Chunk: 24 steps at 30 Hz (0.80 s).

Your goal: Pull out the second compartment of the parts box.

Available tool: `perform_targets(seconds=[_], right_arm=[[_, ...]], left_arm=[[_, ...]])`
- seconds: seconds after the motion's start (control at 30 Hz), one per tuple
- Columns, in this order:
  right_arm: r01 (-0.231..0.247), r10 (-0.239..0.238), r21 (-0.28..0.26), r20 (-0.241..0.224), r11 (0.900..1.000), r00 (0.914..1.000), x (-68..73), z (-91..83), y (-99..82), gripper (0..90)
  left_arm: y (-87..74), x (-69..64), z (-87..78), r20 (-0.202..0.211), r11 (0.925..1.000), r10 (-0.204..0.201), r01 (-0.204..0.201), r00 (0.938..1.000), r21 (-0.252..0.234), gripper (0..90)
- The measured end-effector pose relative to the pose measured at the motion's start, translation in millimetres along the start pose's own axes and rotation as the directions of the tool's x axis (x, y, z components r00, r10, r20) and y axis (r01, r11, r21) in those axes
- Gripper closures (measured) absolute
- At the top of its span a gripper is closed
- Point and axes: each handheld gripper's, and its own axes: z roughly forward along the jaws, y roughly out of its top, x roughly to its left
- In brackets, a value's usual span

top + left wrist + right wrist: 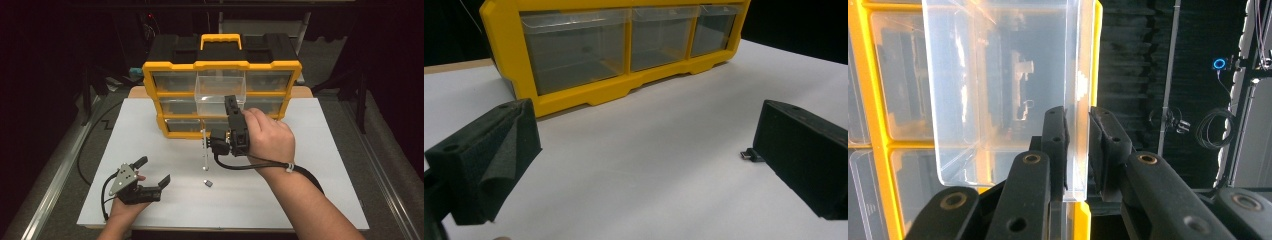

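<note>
A yellow and black organizer (172,66) with clear drawers stands at the back of the white board. Its top middle clear drawer (220,82) is pulled out toward me. My right gripper (231,101) is shut on that drawer's right side wall; in the right gripper view the jaws (1078,125) pinch the clear wall of the drawer (998,90). My left gripper (154,170) rests wide open at the front left, holding nothing. A small dark and silver part (208,183) lies on the board to its right. The left gripper view shows this part (751,156) beside the right jaw of the gripper (644,125).
The white board (310,165) lies on a table with metal rails on both sides. A thin clear upright piece (204,150) shows below the organizer's front. In the left gripper view the organizer's bottom row of drawers (624,50) is shut. The surroundings are dark.
</note>
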Motion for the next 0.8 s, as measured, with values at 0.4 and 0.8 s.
perform_targets(seconds=[0.4,0.8], right_arm=[[0.001,-0.001,-0.007,0.002,1.0000,1.0000,-0.2,-2.2,-1.2,79.4],[-0.007,0.007,-0.009,0.002,0.9999,1.0000,0.3,-4.6,-2.4,79.3]], left_arm=[[-0.2,-0.1,0.5,0.001,1.0000,0.004,-0.004,1.0000,0.003,0.3],[-0.1,0.4,-1.3,-0.002,1.0000,0.000,0.000,1.0000,0.000,0.3]])
